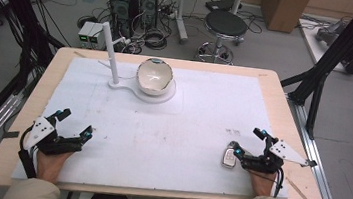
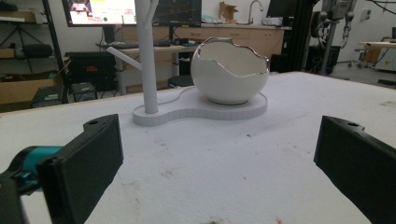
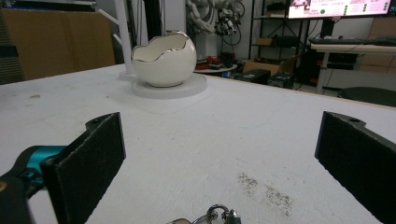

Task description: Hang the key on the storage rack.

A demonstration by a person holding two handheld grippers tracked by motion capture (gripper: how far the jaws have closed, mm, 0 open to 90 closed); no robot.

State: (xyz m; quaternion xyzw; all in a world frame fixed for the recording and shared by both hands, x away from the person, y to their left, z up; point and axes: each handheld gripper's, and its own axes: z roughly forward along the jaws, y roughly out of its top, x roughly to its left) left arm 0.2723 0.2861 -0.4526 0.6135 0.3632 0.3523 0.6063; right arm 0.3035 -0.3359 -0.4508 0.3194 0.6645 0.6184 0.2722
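Note:
A white eggshell-shaped bowl (image 1: 154,76) with a silver rim sits on a white base (image 1: 163,97) beside an upright white post (image 1: 111,52), at the far middle of the table. My left gripper (image 1: 76,122) rests open near the front left edge. It points at the bowl (image 2: 229,70) and has nothing between its fingers (image 2: 88,158). My right gripper (image 1: 247,140) stands open at the front right. A car key (image 1: 229,156) lies on the mat close beside its nearer finger. The key ring (image 3: 217,215) shows low between the jaws, untouched, with the bowl (image 3: 163,58) far ahead.
A white mat (image 1: 160,138) covers the wooden table (image 1: 284,107). A black stool (image 1: 224,27), computer towers (image 1: 125,0) and cables stand on the floor beyond the far edge. Black frame legs (image 1: 320,80) rise at the right.

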